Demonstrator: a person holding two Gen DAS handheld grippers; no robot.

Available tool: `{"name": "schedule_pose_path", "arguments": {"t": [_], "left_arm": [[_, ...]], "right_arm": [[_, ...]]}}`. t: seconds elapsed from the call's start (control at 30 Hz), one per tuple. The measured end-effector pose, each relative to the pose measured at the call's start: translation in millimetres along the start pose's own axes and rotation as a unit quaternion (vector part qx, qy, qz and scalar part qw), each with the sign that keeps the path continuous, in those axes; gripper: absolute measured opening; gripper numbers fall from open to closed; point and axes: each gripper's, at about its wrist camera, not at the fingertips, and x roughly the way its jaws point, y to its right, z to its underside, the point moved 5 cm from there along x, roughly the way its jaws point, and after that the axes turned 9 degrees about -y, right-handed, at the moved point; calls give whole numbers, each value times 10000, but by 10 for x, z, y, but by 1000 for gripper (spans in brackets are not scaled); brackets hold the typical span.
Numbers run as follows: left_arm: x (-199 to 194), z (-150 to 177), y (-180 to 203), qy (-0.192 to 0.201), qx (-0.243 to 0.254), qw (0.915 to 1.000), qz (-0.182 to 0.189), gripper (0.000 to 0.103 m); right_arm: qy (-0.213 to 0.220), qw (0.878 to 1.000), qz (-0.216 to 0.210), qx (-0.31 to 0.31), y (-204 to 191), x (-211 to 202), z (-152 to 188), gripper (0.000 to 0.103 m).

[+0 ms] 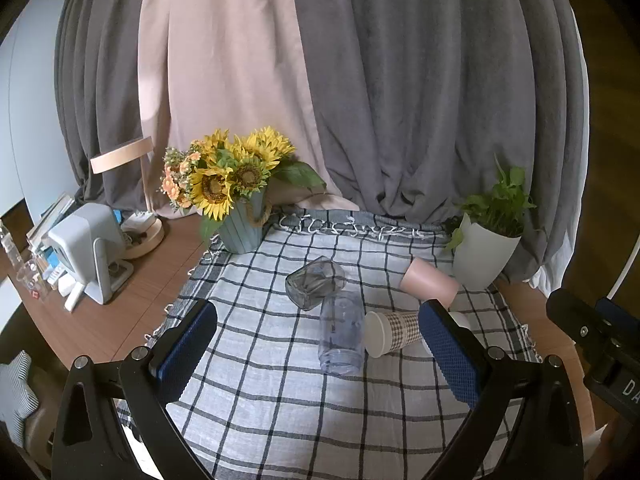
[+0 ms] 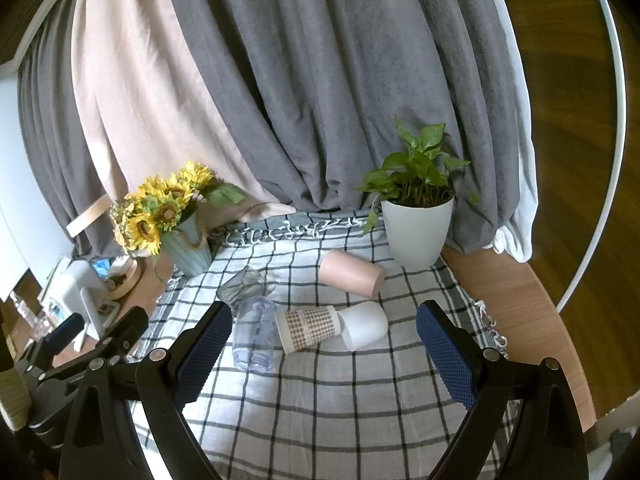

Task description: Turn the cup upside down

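Observation:
Several cups lie on their sides on a checked cloth (image 1: pixel 280 400): a clear plastic cup (image 1: pixel 342 336), a grey glass tumbler (image 1: pixel 314 282), a checked paper cup (image 1: pixel 394 332), a pink cup (image 1: pixel 430 284) and a white cup, mostly hidden behind my finger in the left wrist view. They also show in the right wrist view: clear cup (image 2: pixel 254 334), tumbler (image 2: pixel 242 284), paper cup (image 2: pixel 310 328), pink cup (image 2: pixel 352 278), white cup (image 2: pixel 366 326). My left gripper (image 1: pixel 318 346) is open and empty, in front of the cups. My right gripper (image 2: pixel 324 344) is open and empty, just short of them.
A sunflower vase (image 1: pixel 240 228) stands at the cloth's back left, a white plant pot (image 1: pixel 484 256) at back right. A lamp (image 1: pixel 136 216) and small devices (image 1: pixel 90 252) crowd the wooden desk's left side. Curtains hang behind. The cloth (image 2: pixel 320 420) covers the desk's near part.

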Motion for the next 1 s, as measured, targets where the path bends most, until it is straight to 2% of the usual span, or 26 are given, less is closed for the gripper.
{"name": "schedule_pose_path", "arguments": {"t": [0.5, 1.0], "left_arm": [[8, 4, -21, -7, -89, 9998, -157, 103], [193, -76, -33, -180, -186, 9993, -270, 103]], "right_arm": [[-46, 10000, 5, -32, 15, 42, -10, 94], [-200, 9997, 0, -123, 4, 174, -47, 94]]}}
